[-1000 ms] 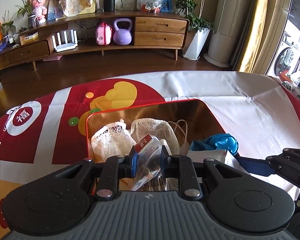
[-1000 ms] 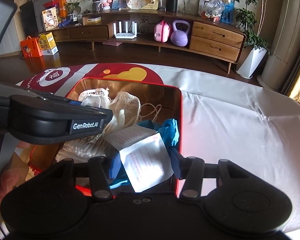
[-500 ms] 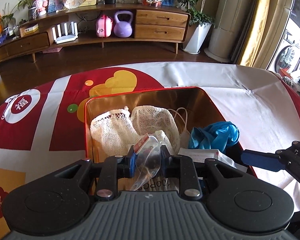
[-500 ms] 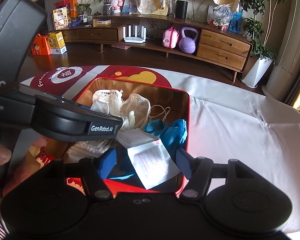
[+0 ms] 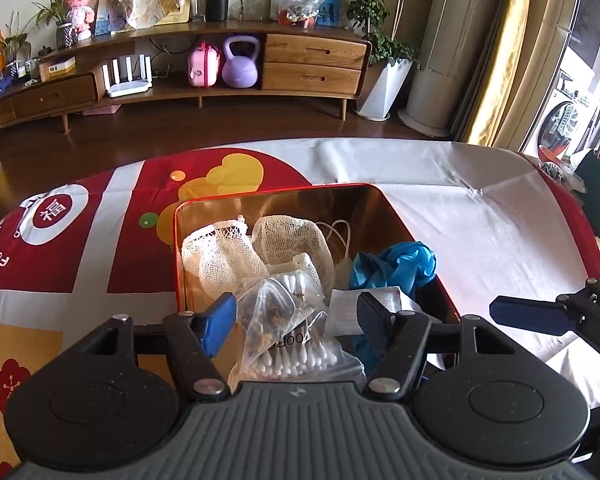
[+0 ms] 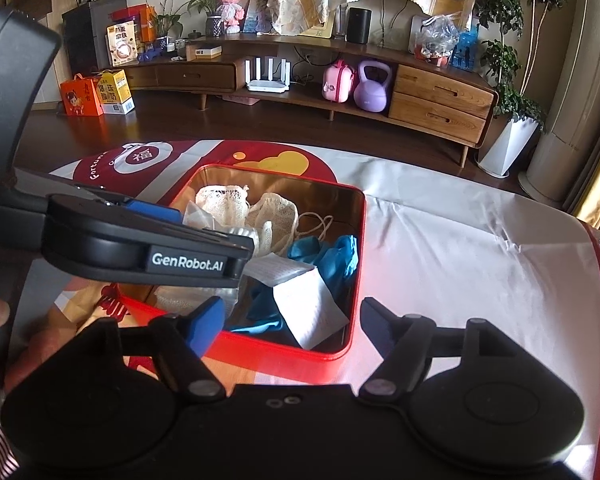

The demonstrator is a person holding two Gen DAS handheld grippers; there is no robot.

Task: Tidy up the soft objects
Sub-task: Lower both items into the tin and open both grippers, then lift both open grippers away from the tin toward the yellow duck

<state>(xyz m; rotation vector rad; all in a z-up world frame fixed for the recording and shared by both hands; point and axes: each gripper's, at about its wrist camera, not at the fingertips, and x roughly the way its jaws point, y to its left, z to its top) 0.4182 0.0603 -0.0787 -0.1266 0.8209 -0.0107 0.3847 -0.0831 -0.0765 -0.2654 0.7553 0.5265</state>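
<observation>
Left gripper (image 5: 296,314), jaws spread wide and gripping nothing. Between and just beyond its blue-padded fingertips (image 5: 217,322) lies a small clear plastic bag of brown bits (image 5: 270,316), resting on a clear plastic bag of white cotton swabs (image 5: 300,354); neither pad touches the bag. Both bags sit at the near end of the red rectangular tin with a gold interior (image 5: 284,194), which stands on the white and red printed tablecloth (image 5: 460,216).

Ahead of the left jaws, at the far end of the tin: two cream mesh pouches (image 5: 216,254) side by side, with a white drawstring cord (image 5: 342,236) beside the right-hand one. Ahead and to the right of the jaws: a crumpled blue plastic glove (image 5: 396,264), with a folded white printed paper slip (image 5: 348,310) just inside the right fingertip.

Right gripper (image 6: 292,322), jaws likewise wide apart and empty, held over the near edge of the red tin (image 6: 340,354). Between its fingertips, slightly beyond them, lie the white paper slip (image 6: 312,306) and the blue glove (image 6: 332,256); the mesh pouches (image 6: 260,208) lie farther ahead. The left gripper's body (image 6: 140,248) crosses above the tin to the left of the right jaws, and hides part of the swab bag.

In the left wrist view one finger of the right gripper (image 5: 528,314) projects in from the right, outside the tin wall.
</observation>
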